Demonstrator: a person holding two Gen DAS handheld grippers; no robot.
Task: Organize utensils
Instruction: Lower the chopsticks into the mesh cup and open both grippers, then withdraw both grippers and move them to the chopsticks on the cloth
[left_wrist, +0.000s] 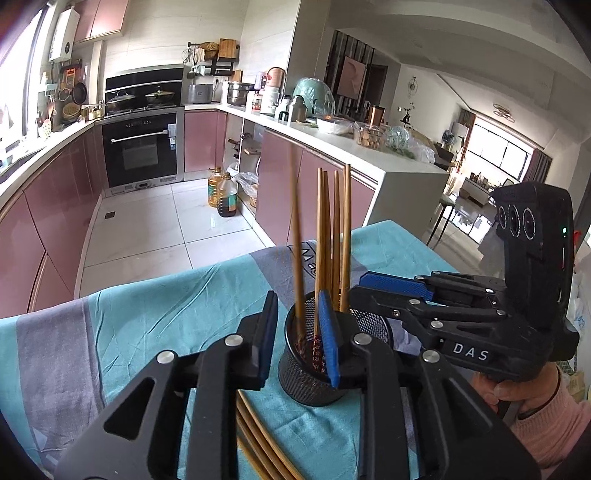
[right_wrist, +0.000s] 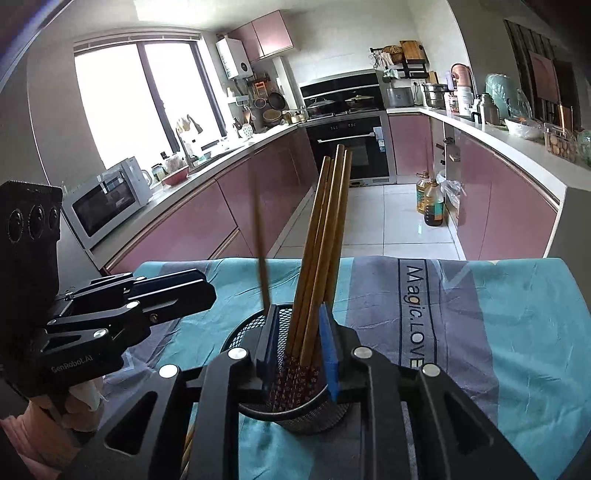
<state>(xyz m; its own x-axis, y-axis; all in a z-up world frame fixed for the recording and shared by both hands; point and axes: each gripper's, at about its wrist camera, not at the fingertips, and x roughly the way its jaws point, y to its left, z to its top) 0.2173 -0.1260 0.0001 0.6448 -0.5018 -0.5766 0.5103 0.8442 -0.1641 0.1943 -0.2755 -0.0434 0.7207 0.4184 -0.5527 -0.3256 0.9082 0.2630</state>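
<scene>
Black mesh holder (left_wrist: 314, 369) on teal cloth (left_wrist: 147, 314), 4 chopsticks (left_wrist: 334, 236) upright inside; 1 blurred chopstick (left_wrist: 297, 240) at 11 o'clock. Left gripper (left_wrist: 299, 343) fingers wide. Right gripper (right_wrist: 297, 350): narrow gap, bundle flanked; grip not discernible. Loose chopsticks (left_wrist: 258, 443) at 6 o'clock.

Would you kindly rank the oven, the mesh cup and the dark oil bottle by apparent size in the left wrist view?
Largest to smallest as they look:
1. mesh cup, though it sits very near the camera, which inflates it
2. oven, about the same area in frame; the order against the cup is unsure
3. dark oil bottle, plainly smallest
</scene>
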